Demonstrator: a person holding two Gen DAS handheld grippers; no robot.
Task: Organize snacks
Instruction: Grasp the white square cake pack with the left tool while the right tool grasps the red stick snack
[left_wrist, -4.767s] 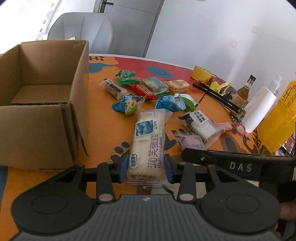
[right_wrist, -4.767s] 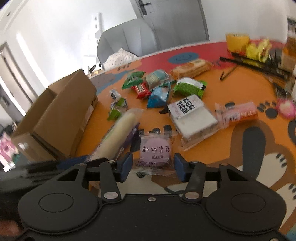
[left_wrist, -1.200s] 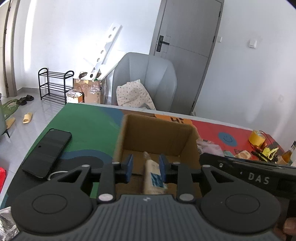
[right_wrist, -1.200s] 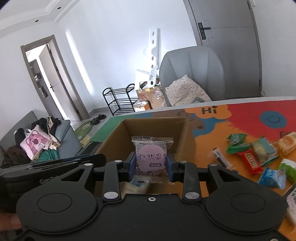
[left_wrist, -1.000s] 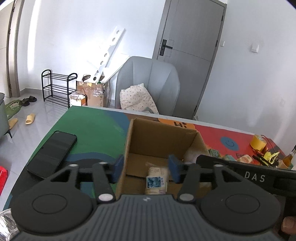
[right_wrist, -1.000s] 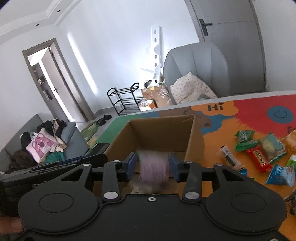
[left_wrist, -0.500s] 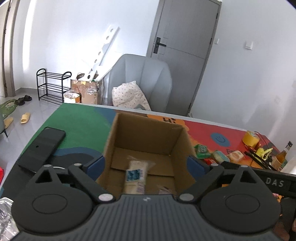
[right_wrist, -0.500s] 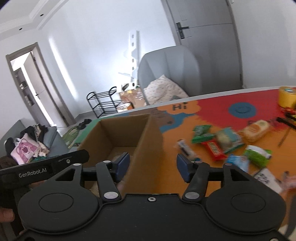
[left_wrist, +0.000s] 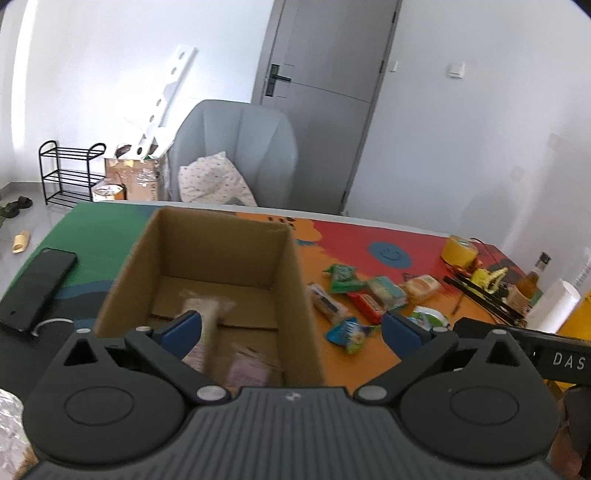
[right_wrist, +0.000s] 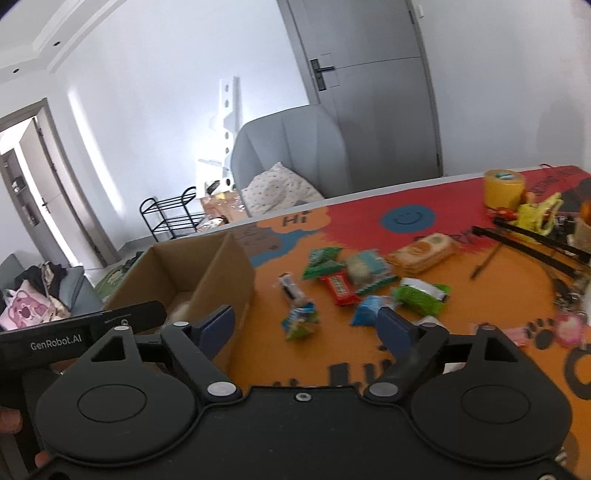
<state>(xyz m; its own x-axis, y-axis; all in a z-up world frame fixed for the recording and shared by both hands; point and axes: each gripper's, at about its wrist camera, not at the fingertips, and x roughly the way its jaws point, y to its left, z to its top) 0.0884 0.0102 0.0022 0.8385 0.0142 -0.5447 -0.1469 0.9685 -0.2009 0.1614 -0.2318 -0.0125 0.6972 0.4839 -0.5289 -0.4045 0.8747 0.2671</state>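
Note:
An open cardboard box stands on the colourful table mat. Inside it lie a long white cake packet and a pink-purple packet, both blurred. My left gripper hangs over the box's near right wall, its jaws opening wide with nothing held between them. My right gripper is to the right of the box, above the mat, and its jaws are opening too, with nothing between them. Loose snacks lie ahead: a green packet, a red bar, a blue packet and a biscuit pack.
A black phone lies on the green part of the mat, left of the box. A yellow tape roll, black rods, a small bottle and a white bottle crowd the right side. A grey chair stands behind the table.
Both grippers let their packets drop into the box and spread their jaws wide. Both have swung right, bringing the loose snacks into view.

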